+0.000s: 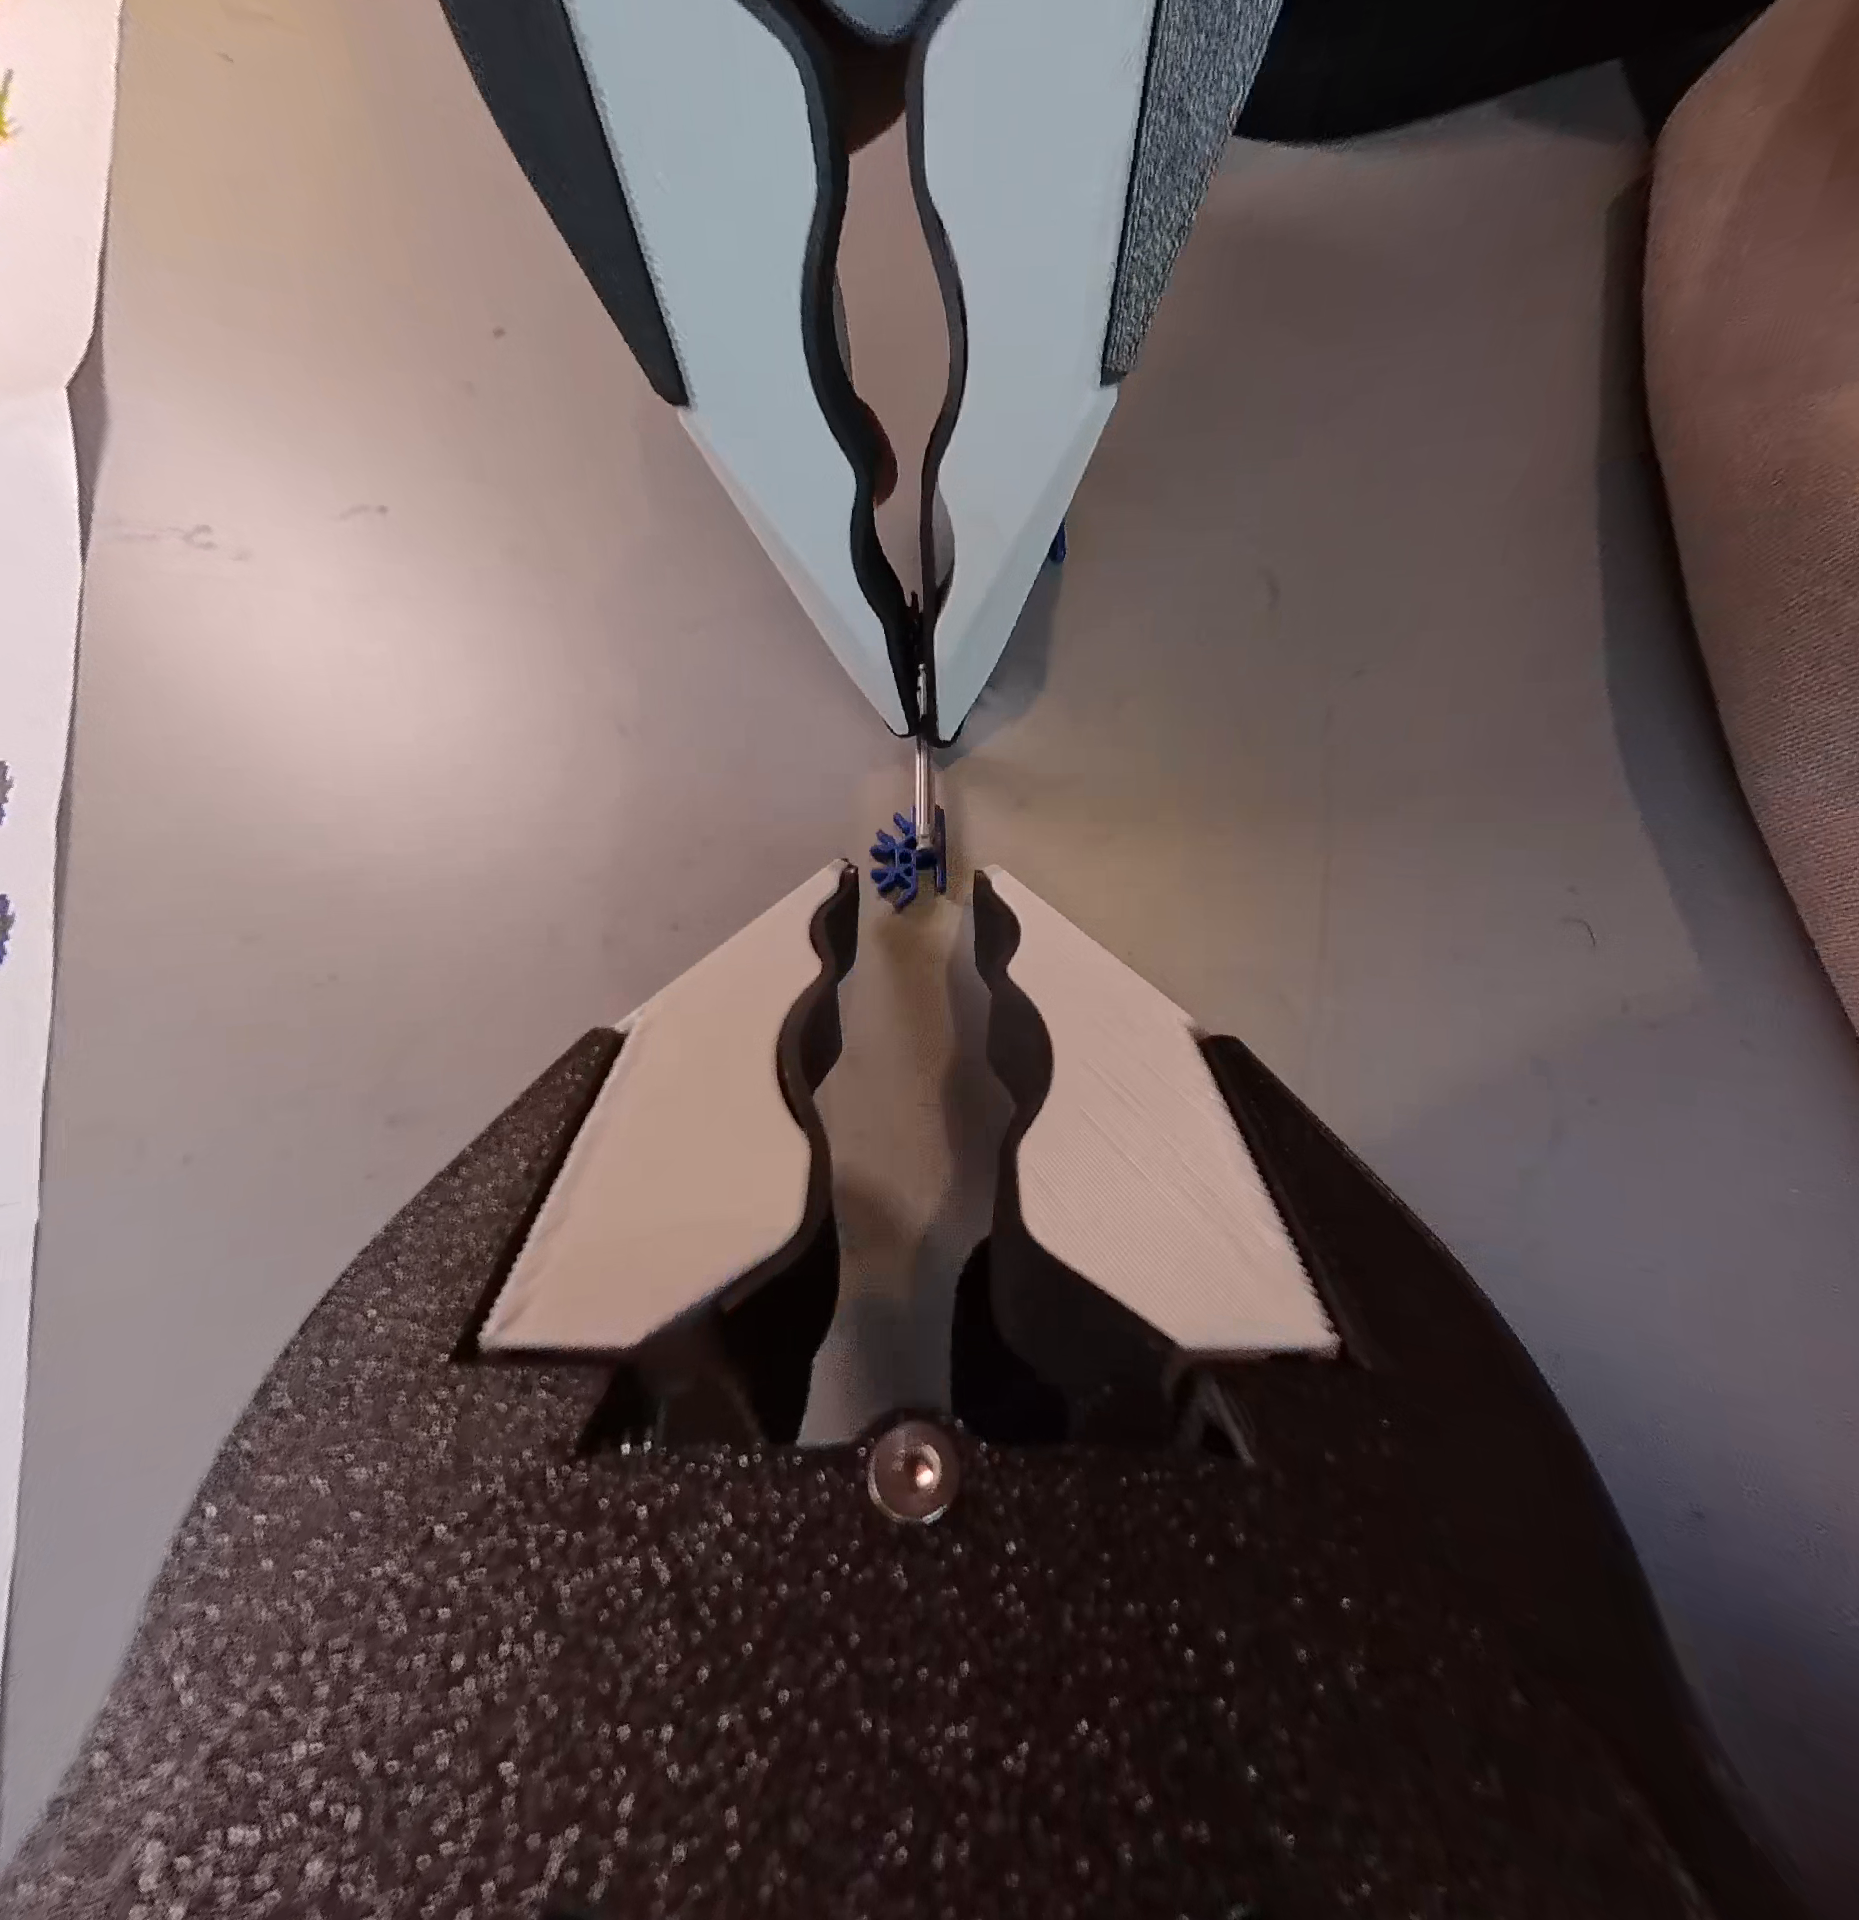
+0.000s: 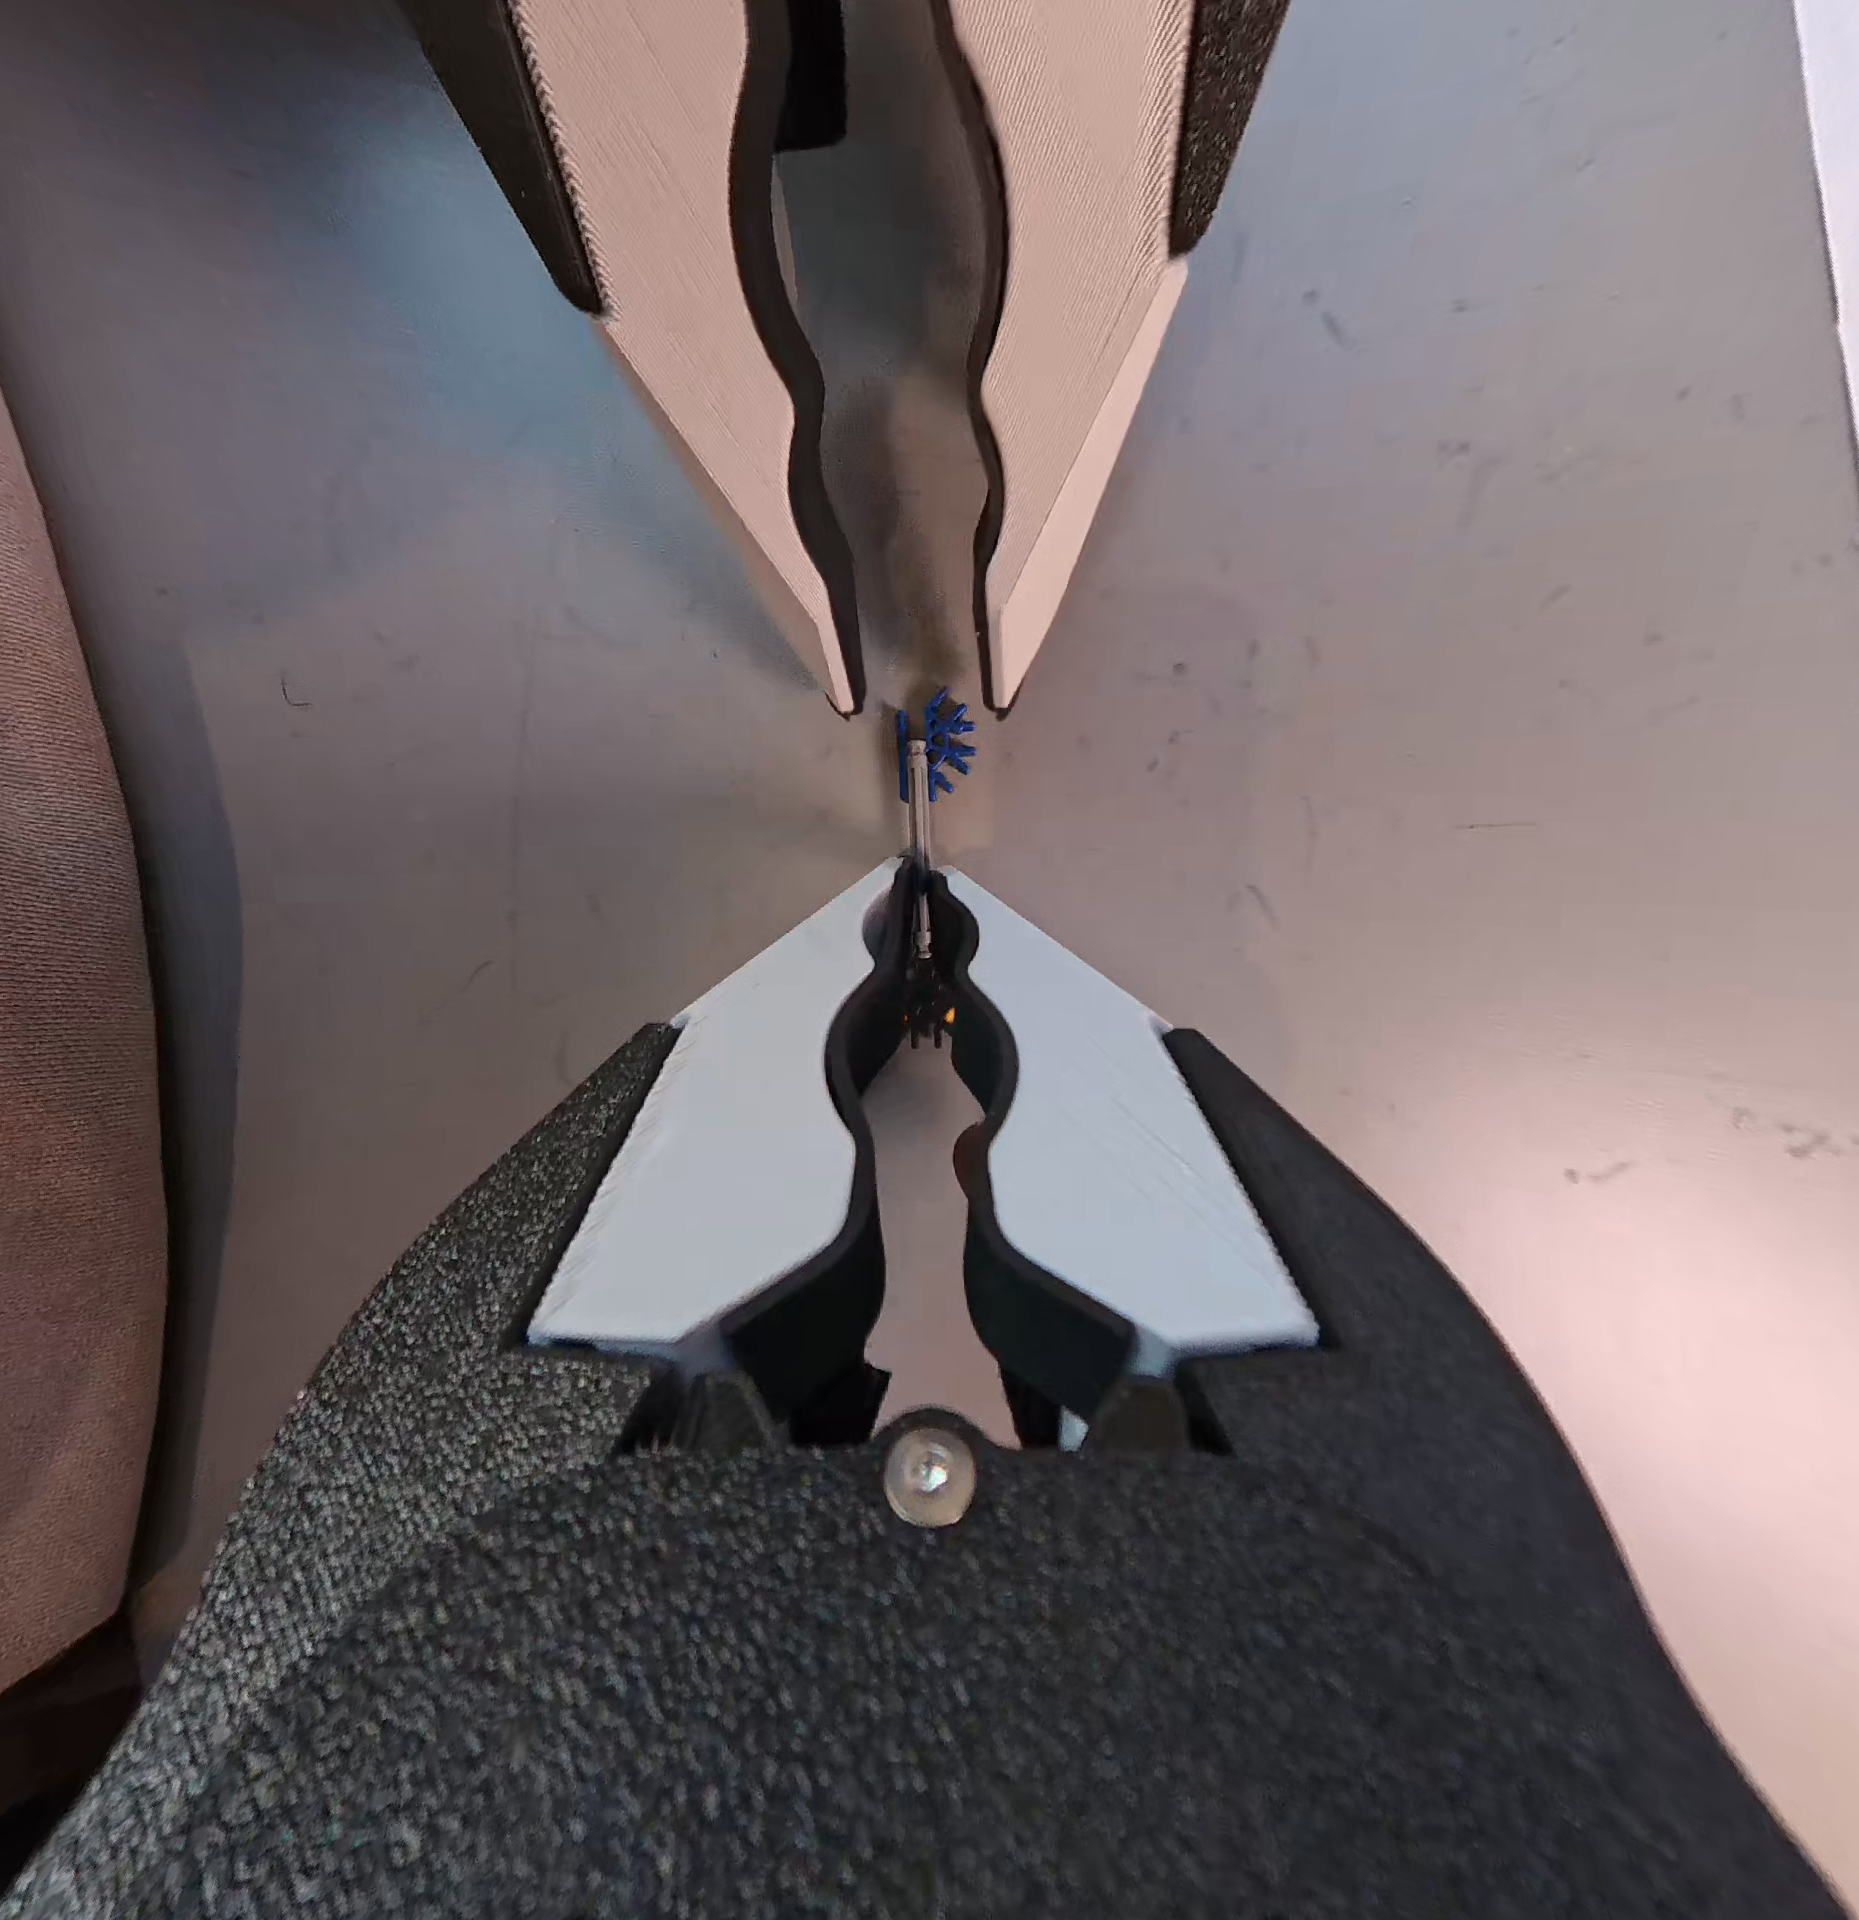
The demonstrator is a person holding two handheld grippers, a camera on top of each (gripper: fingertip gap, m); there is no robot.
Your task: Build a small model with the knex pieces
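Observation:
My right gripper point(image 2: 920, 864) is shut on a thin metal rod point(image 2: 917, 805). A small blue snowflake-shaped connector point(image 2: 946, 743) sits at the rod's far end. A small dark piece with an orange glint point(image 2: 925, 1006) sits on the rod between the right fingers. My left gripper point(image 1: 914, 875) is open, facing the right gripper point(image 1: 927, 732) tip to tip. The blue connector point(image 1: 904, 857) lies just in front of the left fingertips, between them but not touched. The rod point(image 1: 922, 790) runs from it into the right gripper. The left gripper also shows in the right wrist view point(image 2: 923, 709).
Both grippers hover over a scuffed grey tabletop point(image 1: 385, 727). A white paper sheet with small printed pictures point(image 1: 11, 852) lies at the left edge and shows in the right wrist view point(image 2: 1850, 156). Brown fabric on a person point(image 1: 1787, 520) borders the table and shows in the right wrist view point(image 2: 52, 935). The tips of both grippers are at nearly the same place.

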